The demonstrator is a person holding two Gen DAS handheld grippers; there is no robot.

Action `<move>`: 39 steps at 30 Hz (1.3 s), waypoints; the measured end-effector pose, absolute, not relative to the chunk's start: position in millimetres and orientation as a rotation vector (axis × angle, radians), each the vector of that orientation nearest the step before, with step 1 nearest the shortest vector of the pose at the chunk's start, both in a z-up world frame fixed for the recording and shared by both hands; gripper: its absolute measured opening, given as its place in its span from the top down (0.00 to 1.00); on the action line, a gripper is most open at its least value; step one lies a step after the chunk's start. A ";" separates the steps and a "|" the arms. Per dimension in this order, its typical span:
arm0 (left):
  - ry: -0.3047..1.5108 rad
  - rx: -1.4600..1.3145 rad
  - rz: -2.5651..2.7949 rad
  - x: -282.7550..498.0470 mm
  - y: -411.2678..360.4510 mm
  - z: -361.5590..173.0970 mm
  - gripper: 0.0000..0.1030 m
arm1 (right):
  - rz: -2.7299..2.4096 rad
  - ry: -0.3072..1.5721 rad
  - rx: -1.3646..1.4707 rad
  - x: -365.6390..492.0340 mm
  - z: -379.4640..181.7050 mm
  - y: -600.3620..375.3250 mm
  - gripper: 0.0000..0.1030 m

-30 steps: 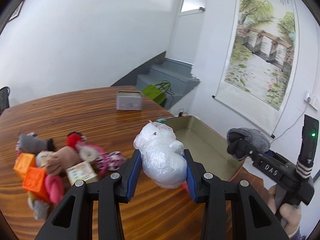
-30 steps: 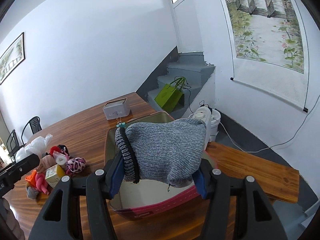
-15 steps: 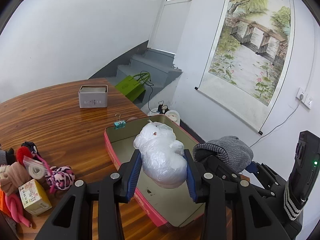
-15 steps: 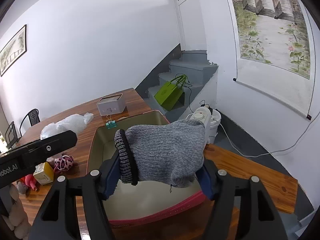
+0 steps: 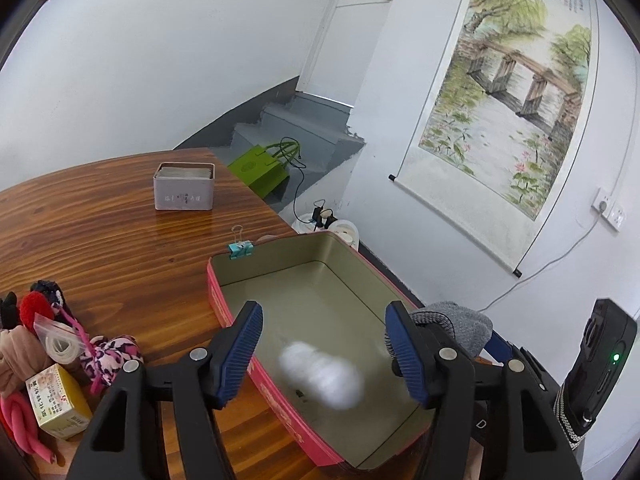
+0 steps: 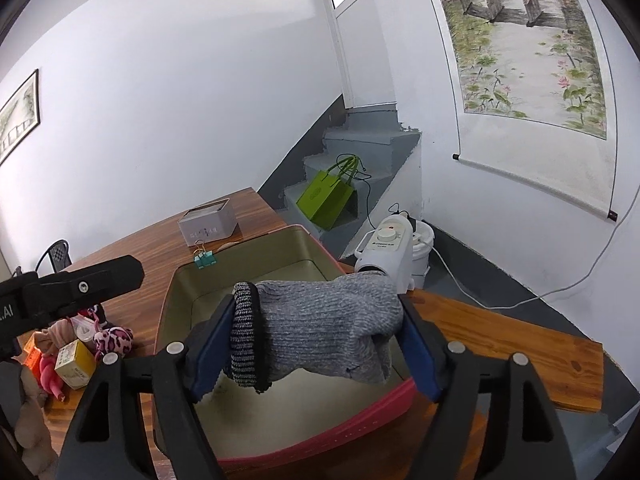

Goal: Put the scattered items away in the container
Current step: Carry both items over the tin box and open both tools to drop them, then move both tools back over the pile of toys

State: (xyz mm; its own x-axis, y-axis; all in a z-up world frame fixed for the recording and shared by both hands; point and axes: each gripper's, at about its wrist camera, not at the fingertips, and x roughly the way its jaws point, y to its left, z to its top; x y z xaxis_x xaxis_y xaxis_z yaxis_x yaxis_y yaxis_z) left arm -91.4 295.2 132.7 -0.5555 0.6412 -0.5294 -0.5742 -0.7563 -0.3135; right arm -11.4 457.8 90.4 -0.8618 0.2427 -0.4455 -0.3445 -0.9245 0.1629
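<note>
1. The left tool (image 5: 324, 354) hangs above the red tin (image 5: 224, 312), its jaws opening and well apart, with nothing pressed between the blue pads (image 5: 240, 356)
2. A white plastic bag (image 5: 320, 374), blurred, is below the pads and inside the tin, free of the tool
3. The right tool (image 6: 316, 344) is over the same tin (image 6: 168, 308), its jaws opening; a grey knit sock (image 6: 324, 328) stretches between the pads and touches both
4. The tin sits at the edge of the wooden bench (image 5: 100, 248), with a teal binder clip (image 5: 241, 249) on its far rim
5. The other scattered items, among them a yellow box (image 5: 56, 404) and a pink spotted sock (image 5: 110, 356), lie on the bench to the left of the tin
</note>
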 end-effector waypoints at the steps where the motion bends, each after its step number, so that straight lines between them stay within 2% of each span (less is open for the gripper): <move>1: -0.146 -0.831 2.293 -91.8 292.7 134.2 0.37 | 2.737 0.338 -0.602 -10.4 91.0 458.9 0.22; 10: -0.191 -0.833 2.334 -91.4 277.7 141.4 0.36 | 2.770 0.326 -0.607 -11.9 88.7 457.6 0.18; 12: -0.201 -0.827 2.337 -89.7 274.9 143.7 0.36 | 2.770 0.321 -0.595 -10.9 89.3 456.5 0.15; 14: -0.199 -0.818 2.348 -87.1 272.5 146.4 0.36 | 2.755 0.313 -0.578 -8.7 90.0 456.2 0.02; 15: -0.196 -0.813 2.356 -86.0 271.6 147.7 0.36 | 2.750 0.313 -0.565 -7.0 90.4 456.6 0.00; 17: -0.193 -0.806 2.372 -84.0 269.2 149.7 0.31 | 2.734 0.307 -0.529 -4.0 92.0 457.5 0.00; 18: -0.198 -0.801 2.383 -82.9 267.4 150.9 0.19 | 2.724 0.302 -0.524 -3.2 92.4 457.7 0.00; 19: -0.212 -0.787 2.396 -81.3 264.8 152.2 0.17 | 2.721 0.299 -0.525 -2.8 92.5 458.1 0.00; 34: -0.236 -0.746 2.504 -68.0 221.4 167.0 0.16 | 2.650 0.357 -0.474 4.9 91.2 471.5 0.00; 35: -0.231 -0.740 2.516 -66.2 215.7 167.3 0.14 | 2.641 0.361 -0.470 5.2 90.9 472.2 0.00; 36: -0.233 -0.735 2.529 -64.6 209.7 167.5 0.05 | 2.634 0.366 -0.466 5.8 90.7 473.0 0.00; 37: -0.246 -0.717 2.551 -61.8 201.1 167.9 0.01 | 2.628 0.366 -0.463 6.1 90.5 473.0 0.00; 39: -0.264 -0.685 2.589 -57.4 185.6 168.2 0.01 | 2.613 0.347 -0.450 6.2 91.2 470.6 0.00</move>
